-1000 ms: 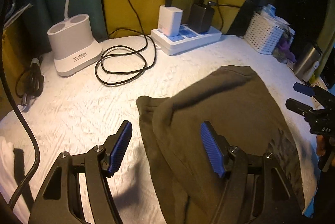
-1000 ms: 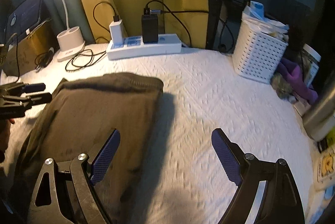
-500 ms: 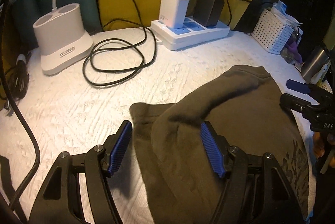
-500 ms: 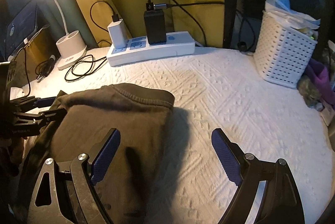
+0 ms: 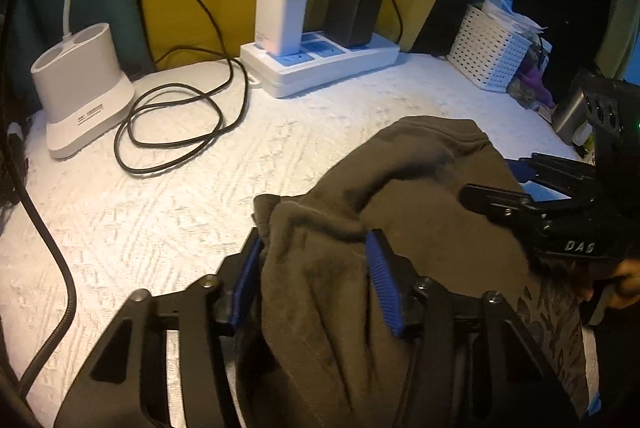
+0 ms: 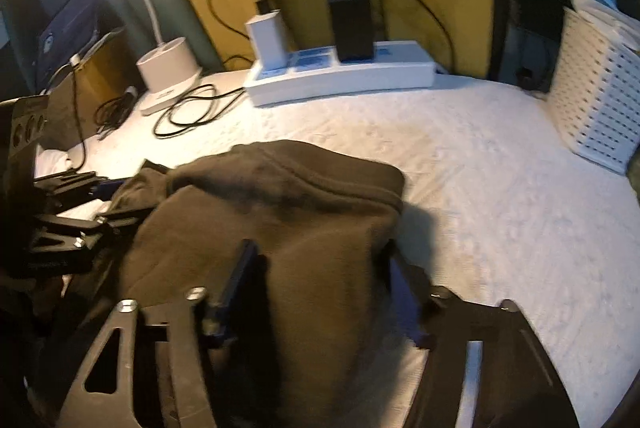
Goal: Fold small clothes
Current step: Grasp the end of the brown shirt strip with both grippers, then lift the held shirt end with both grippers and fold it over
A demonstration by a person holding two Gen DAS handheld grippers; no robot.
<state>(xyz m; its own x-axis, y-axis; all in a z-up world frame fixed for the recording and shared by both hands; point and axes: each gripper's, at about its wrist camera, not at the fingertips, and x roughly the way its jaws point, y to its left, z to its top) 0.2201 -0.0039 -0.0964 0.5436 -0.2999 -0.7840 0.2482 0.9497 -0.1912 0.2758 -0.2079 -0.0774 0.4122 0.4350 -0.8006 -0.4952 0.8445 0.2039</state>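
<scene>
Both grippers are taking hold of the dark olive garment (image 5: 420,188) at its near corners, so the step in hand looks like the grasp that starts a fold. The left gripper (image 5: 316,280) has a bunched wad of cloth between its blue pads (image 5: 384,284), and its jaws are closing on it. The right gripper (image 6: 320,292) is closing too, with the garment's right side humped up between its fingers; whether the pads press yet is blurred. The next move probably calls for a firm pinch on each side, then lifting both corners together and carrying them toward the far edge.

The garment lies on the white textured cover (image 5: 160,212), near the middle, well short of the power strip (image 5: 320,64). It looks thick, soft and already doubled, with a ribbed hem (image 6: 320,180) at its far edge.
</scene>
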